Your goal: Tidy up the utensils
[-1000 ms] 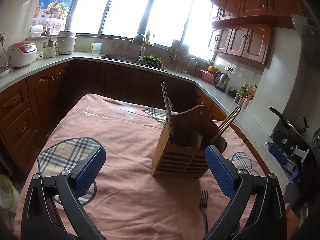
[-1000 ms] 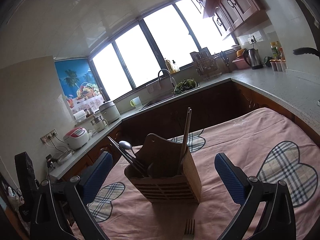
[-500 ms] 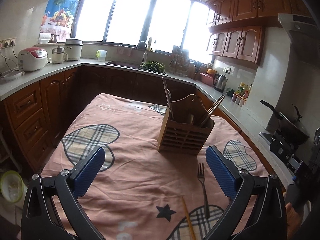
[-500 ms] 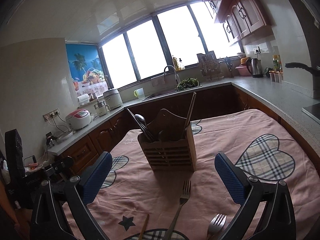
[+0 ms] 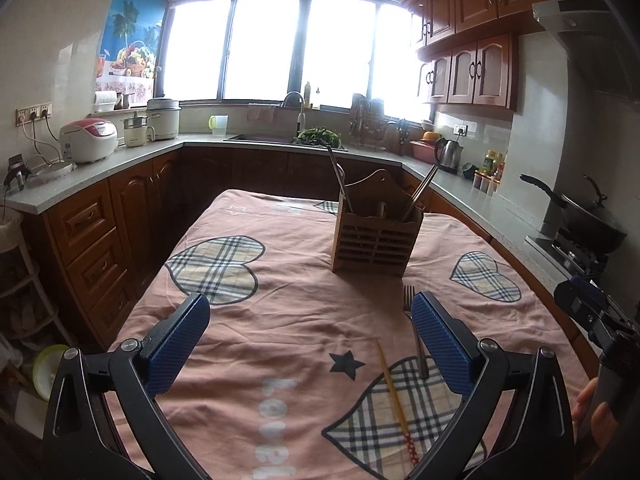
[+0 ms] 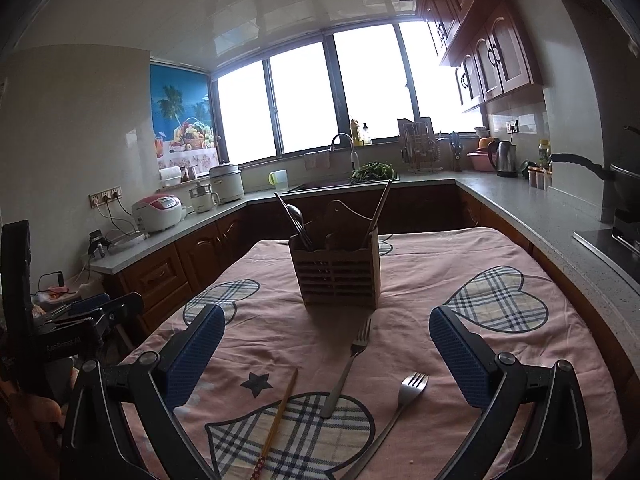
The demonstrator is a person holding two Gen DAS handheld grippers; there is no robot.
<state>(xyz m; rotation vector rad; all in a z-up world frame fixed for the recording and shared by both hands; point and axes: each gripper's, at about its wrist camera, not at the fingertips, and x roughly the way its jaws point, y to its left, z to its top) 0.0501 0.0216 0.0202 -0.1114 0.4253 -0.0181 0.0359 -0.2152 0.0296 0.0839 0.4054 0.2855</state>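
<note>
A slatted wooden utensil holder (image 5: 376, 236) (image 6: 338, 270) stands upright mid-table with chopsticks and a spoon sticking out of it. On the pink cloth in front of it lie a fork (image 6: 348, 364) (image 5: 414, 320), a second fork (image 6: 394, 416) and a single wooden chopstick (image 6: 278, 416) (image 5: 394, 396). My left gripper (image 5: 310, 334) hovers open above the cloth, short of the holder, its right pad over the fork's handle. My right gripper (image 6: 326, 346) is open too, with both forks and the chopstick lying between and below its fingers.
The table (image 5: 280, 312) carries a pink cloth with plaid hearts. Counters with dark wood cabinets ring it: rice cookers (image 5: 88, 140) left, sink (image 5: 296, 120) at the back, kettle (image 5: 448, 154) and a wok on the stove (image 5: 588, 216) right. The other gripper (image 5: 592, 312) shows at the right edge.
Both grippers have pulled back and away from the holder, which now looks smaller and farther. The forks and the chopstick on the near cloth have come into view. Both stayed open.
</note>
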